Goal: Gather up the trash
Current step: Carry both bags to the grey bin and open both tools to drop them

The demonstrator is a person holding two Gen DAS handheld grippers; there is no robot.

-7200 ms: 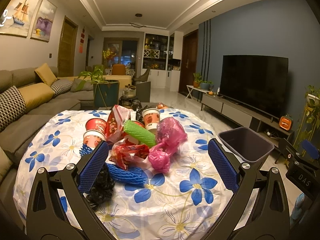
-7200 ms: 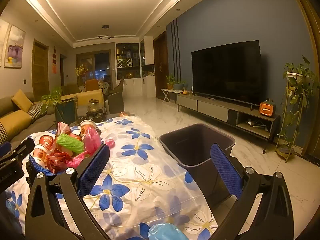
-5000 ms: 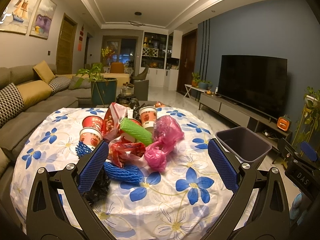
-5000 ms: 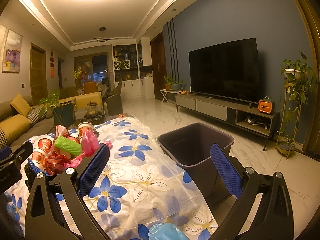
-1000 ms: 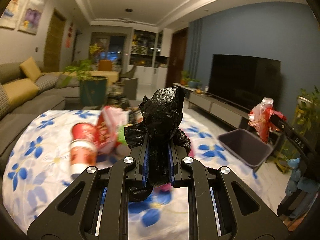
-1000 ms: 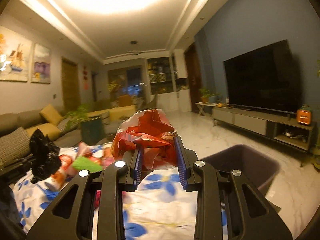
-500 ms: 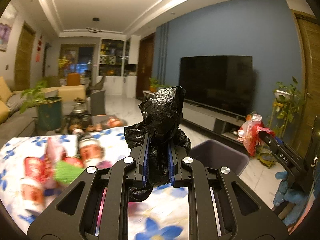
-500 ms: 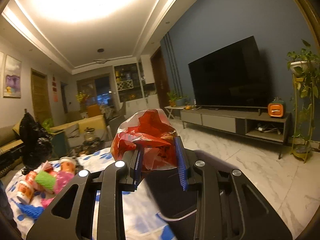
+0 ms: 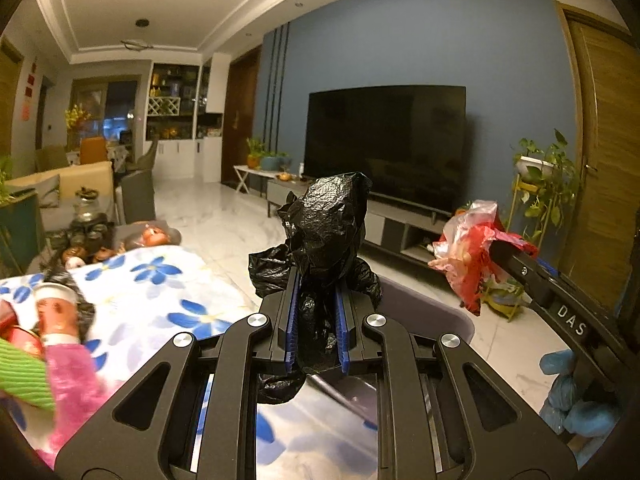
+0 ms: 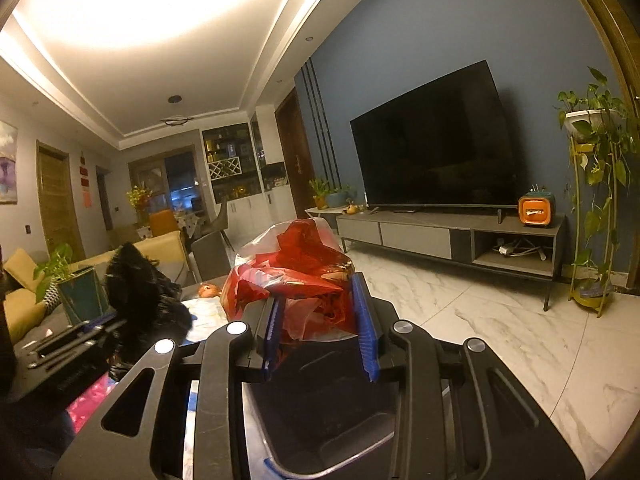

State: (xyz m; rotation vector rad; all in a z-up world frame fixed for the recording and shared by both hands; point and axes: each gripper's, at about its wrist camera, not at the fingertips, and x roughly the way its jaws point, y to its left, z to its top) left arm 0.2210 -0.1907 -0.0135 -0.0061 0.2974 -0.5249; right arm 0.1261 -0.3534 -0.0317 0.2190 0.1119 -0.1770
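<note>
1. Black crumpled plastic bag (image 9: 326,240) pinched betw. the blue pads (image 9: 291,330) of the left gripper (image 9: 316,332); jaws squeezed tight on it, most of the bag bulging up past the tips, a bit hanging below.
2. Right gripper (image 10: 320,328) clamped on a red & clear plastic wrapper (image 10: 296,272); jaws stand a little wider apart than the left ones, wrapper bunched up above the tips.
3. Dark bin (image 10: 340,412) sits directly under & ahead of the right gripper, its open mouth filling the lower view. From the left gripper the bin rim (image 9: 420,304) shows just behind & to the right of the black bag.
4. In left view the right gripper w/ its red wrapper (image 9: 476,248) is off to the right, apart from the black bag, roughly above the bin's far side.
5. Table w/ blue-flower cloth (image 9: 160,296) lies left of & below the left gripper. Leftover trash there: paper cup (image 9: 54,312), pink bag (image 9: 76,384), green foam net (image 9: 24,376); all blurred.
6. TV (image 9: 384,140) on a blue wall ahead; potted plant on a stand (image 9: 540,184) far right.
7. Blue glove (image 9: 576,396) at lower right edge, by the right gripper's handle.
</note>
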